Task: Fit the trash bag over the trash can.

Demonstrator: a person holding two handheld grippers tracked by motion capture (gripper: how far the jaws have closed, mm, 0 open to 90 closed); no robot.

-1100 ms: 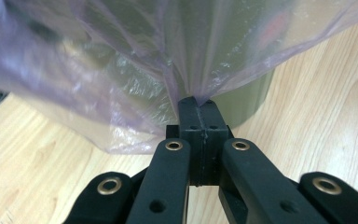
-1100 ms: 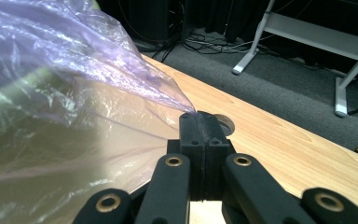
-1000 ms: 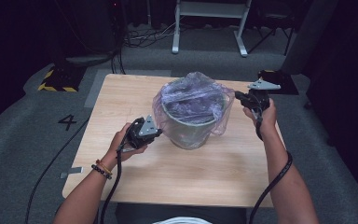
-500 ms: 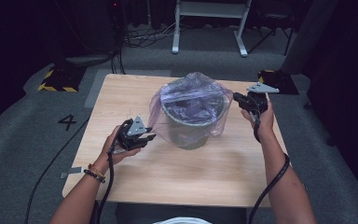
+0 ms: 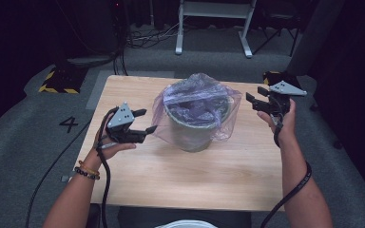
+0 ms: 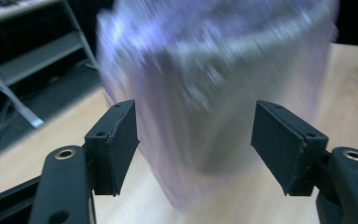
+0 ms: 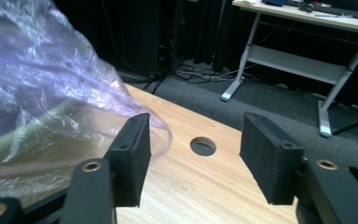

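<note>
Dark room, grey carpet floor with a painted number 4 left of the table, a white-framed desk at the back with cables under it. Light wooden table in the middle, a round cable hole near its far edge in the right gripper view.

At the table's centre, a grey bucket, upright, lined with a thin purple plastic bag; bag draped over the rim, hanging loose down the outside, crumpled inside.

Left gripper just left of the bucket, held above the table in the left hand, jaws spread wide and empty, pointed at the bag's hanging skirt; bucket and bag blurred between the jaws in the left gripper view. Contact with the bag hard to tell.

Right gripper beside the bucket's right side, in the right hand, jaws likewise apart and gripping nothing; bag edge just beside the left-hand jaw in the right gripper view.
</note>
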